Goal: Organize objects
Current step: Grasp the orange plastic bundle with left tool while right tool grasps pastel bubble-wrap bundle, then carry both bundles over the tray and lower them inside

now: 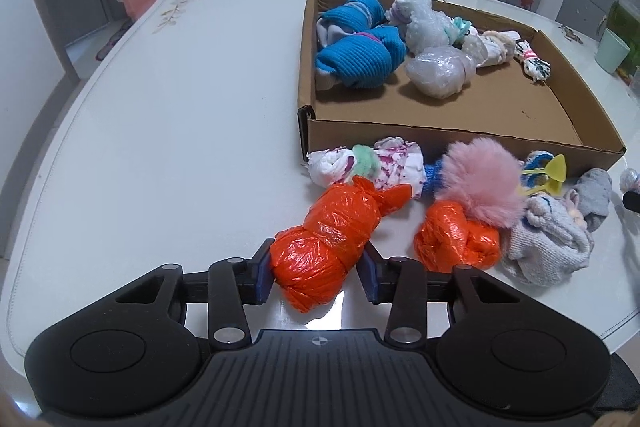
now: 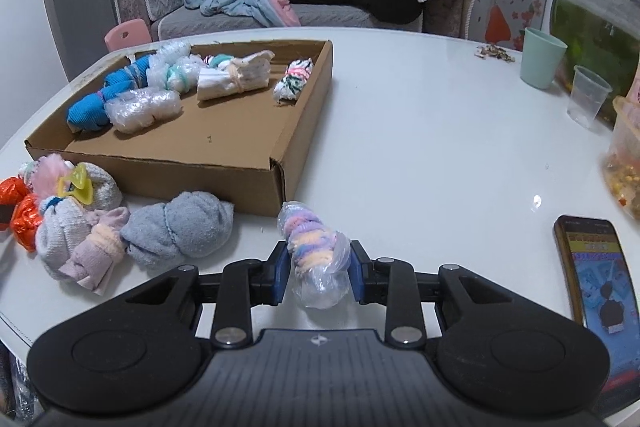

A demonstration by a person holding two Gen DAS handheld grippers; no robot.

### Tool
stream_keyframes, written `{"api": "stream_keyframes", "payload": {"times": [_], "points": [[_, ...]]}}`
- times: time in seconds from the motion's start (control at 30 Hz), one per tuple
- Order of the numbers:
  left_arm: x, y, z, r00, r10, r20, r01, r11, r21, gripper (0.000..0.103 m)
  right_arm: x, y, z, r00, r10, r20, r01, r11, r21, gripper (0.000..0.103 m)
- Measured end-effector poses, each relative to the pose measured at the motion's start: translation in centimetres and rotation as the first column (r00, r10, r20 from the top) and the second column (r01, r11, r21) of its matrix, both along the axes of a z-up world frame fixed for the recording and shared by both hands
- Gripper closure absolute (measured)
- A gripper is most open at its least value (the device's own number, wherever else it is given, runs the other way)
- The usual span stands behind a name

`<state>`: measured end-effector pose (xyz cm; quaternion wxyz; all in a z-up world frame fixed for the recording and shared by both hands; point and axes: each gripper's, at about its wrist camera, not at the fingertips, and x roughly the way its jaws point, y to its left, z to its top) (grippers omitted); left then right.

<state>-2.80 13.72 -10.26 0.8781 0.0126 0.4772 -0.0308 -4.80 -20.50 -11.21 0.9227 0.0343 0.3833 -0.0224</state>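
1. while both bundles sit on the white bench, the left gripper has its pads pressed on either side of an orange plastic-wrapped bundle, gripping it near its lower end.
2. over on the other side, the right gripper is clamped on a clear bag of pastel rolled socks, pads squeezing its middle.
3. the cardboard box waits just beyond both, with blue, clear-wrapped and white bundles lined up along its far wall and the near floor bare.
4. my read: the step in hand is lifting both and setting them inside. lift straight up first, high enough to clear the near wall.
5. the orange wrap looks slippery, so keep a firm squeeze and avoid swinging.
6. watch the second orange bundle and pink fluffy ball close by; don't drag them along.
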Motion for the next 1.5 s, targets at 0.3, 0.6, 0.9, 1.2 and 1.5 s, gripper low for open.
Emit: {"api": "stream_keyframes", "payload": {"times": [0.3,0.6,0.9,1.2,1.5], "points": [[-0.5,-0.2,1.7,1.0,-0.007,-0.014,0.006,1.0,-0.011,0.055,-0.6,-0.7,1.3,1.0,0.013,0.014,-0.013,1.0,0.018,0.075],[2.0,-0.4,8.5,0.993,-0.04,0.109,0.043,0.999,-0.03,0.055,0.5,-1.4,5.1,0.997,0.044,0.07,-0.046,0.999,0.025,0.075],[6.7,-4.0,11.6,0.975,-0.162,0.151,0.169,0.985,-0.032,0.055,5.2,-1.0,10.1,0.981,0.128,0.143,-0.13,0.992,-0.001,0.075],[11.3,-8.3,9.8,0.944,-0.319,0.083,0.32,0.947,0.003,0.055,11.1,1.3,10.4,0.95,0.3,0.081,-0.299,0.954,-0.032,0.075],[15.3,-12.2,3.8,0.934,-0.357,-0.017,0.356,0.933,-0.048,0.055,15.4,1.7,6.6,0.943,0.333,-0.018,-0.333,0.943,0.008,0.074]]}}
